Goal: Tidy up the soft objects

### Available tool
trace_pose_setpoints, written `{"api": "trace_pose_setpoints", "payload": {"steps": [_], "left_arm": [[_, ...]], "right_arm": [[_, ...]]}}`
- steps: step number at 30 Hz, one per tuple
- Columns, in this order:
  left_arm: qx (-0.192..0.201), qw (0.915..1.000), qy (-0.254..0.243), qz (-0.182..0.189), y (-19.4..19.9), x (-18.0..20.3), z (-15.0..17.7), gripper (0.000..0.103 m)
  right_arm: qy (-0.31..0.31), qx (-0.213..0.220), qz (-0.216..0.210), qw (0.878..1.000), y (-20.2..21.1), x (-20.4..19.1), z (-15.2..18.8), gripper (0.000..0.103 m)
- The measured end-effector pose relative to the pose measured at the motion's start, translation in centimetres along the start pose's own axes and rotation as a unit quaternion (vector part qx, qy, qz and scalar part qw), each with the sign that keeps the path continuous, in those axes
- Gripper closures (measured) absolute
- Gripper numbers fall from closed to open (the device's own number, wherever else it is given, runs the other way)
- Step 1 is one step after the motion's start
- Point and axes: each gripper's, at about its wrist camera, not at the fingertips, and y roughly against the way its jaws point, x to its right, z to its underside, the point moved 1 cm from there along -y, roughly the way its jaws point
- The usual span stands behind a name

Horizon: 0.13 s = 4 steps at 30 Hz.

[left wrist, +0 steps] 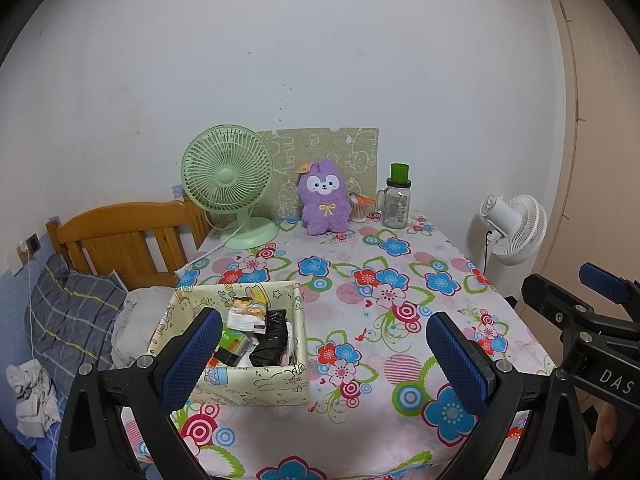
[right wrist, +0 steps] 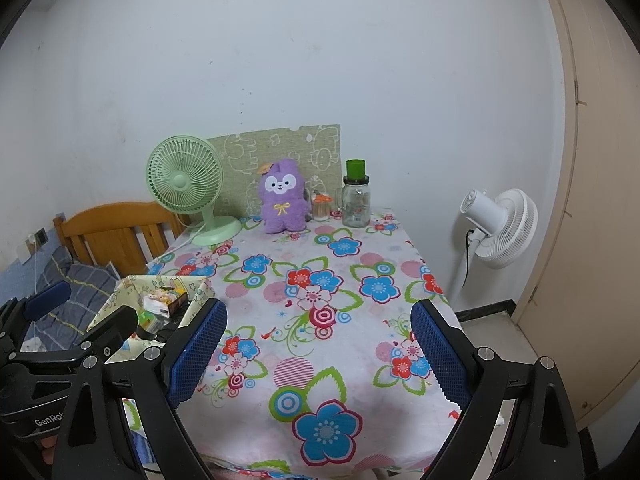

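A purple plush toy (left wrist: 323, 199) (right wrist: 281, 196) sits upright at the far edge of the flowered table (left wrist: 400, 304) (right wrist: 320, 320), against a green board. A cream cartoon-print box (left wrist: 256, 384) (right wrist: 120, 292) stands at the table's near left, holding packets and a black bag (left wrist: 272, 340). My left gripper (left wrist: 326, 356) hovers open over the near edge, its left finger in front of the box. My right gripper (right wrist: 318, 354) is open above the near middle of the table, holding nothing. Each gripper shows at the edge of the other's view.
A green desk fan (left wrist: 228, 184) (right wrist: 186, 188) stands left of the plush; a glass jar with green lid (left wrist: 397, 200) (right wrist: 357, 198) and a small cup (left wrist: 358, 208) stand right of it. A white floor fan (left wrist: 516, 228) (right wrist: 500, 226) is beside the table. A bed with wooden headboard (left wrist: 120, 236) lies left.
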Motion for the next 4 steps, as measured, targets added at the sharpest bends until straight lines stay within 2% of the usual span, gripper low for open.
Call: {"api": "trace_pose_setpoints", "payload": {"steps": [4], "left_arm": [[0.003,1.0000,0.000,0.000,0.08,-0.10,0.01,0.000]], "right_arm": [[-0.003,0.001,-0.003,1.000,-0.05,0.05,-0.03,0.008]]}}
